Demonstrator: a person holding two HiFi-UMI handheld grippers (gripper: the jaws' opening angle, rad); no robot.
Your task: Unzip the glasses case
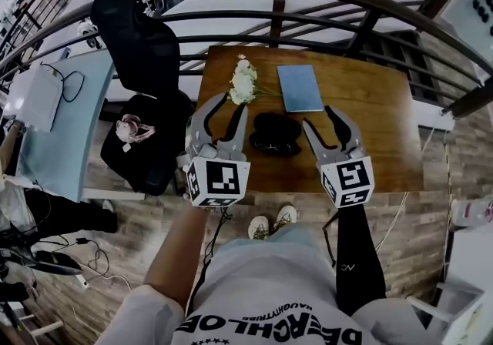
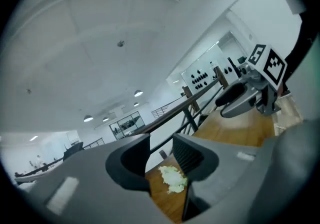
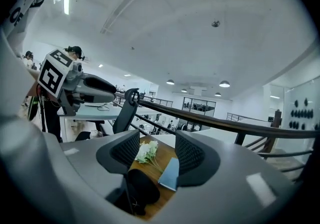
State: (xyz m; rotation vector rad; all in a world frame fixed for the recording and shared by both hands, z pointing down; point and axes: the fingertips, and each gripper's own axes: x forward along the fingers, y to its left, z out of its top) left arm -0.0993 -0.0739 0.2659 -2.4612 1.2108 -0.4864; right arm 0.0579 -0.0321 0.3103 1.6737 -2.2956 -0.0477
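The black, rounded glasses case lies on the table. The left claw and right claw are open and empty.

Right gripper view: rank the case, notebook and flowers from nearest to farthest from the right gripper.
1. Case: lowest in view, under the jaws, slightly left.
2. Notebook: just beyond, to the right.
3. Flowers: farthest, towards the table's far edge.

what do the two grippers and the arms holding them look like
The left gripper and right gripper are grey two-jaw tongs with black ribbed pads, each carrying a white cube with black square markers. The right arm wears a black sleeve; the left forearm is uncovered.
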